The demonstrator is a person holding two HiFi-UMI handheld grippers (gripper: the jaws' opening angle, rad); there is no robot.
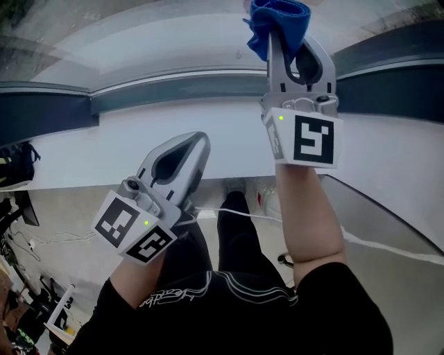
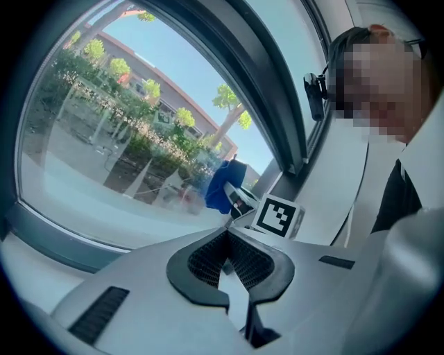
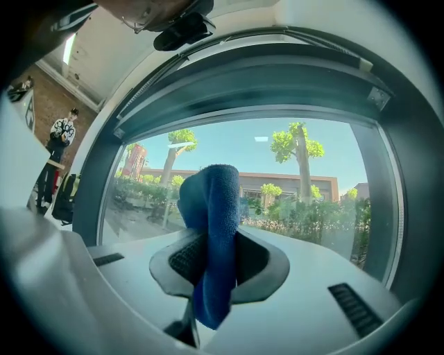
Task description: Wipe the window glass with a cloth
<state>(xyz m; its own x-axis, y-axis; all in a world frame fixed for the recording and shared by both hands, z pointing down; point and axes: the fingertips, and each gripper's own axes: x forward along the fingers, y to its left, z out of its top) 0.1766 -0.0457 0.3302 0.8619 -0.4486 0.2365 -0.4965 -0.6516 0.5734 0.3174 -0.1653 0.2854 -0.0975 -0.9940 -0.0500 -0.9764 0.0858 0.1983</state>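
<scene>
One fold of blue cloth (image 3: 216,236) is all the right gripper (image 3: 219,262) pinches, raised to the glass (image 3: 291,187); I cannot tell if it touches. Left gripper (image 1: 189,148) hangs low by the sill (image 1: 208,128), jaws together, empty. Risk: hard rubbing could drag the cloth from that pinch, or bare jaw tips could scrape the glass.

In the head view the window glass (image 1: 139,35) lies at 12 o'clock, behind its frame (image 1: 173,93). The sill (image 1: 83,149) lies before the frame, across the middle. The right hand-held gripper (image 1: 295,48) is at 1 o'clock, over the frame, with the cloth (image 1: 277,21) between its jaws, before the glass. The left hand-held gripper (image 1: 189,149) is at 8 o'clock, over the sill's near edge, well apart from the right one.
</scene>
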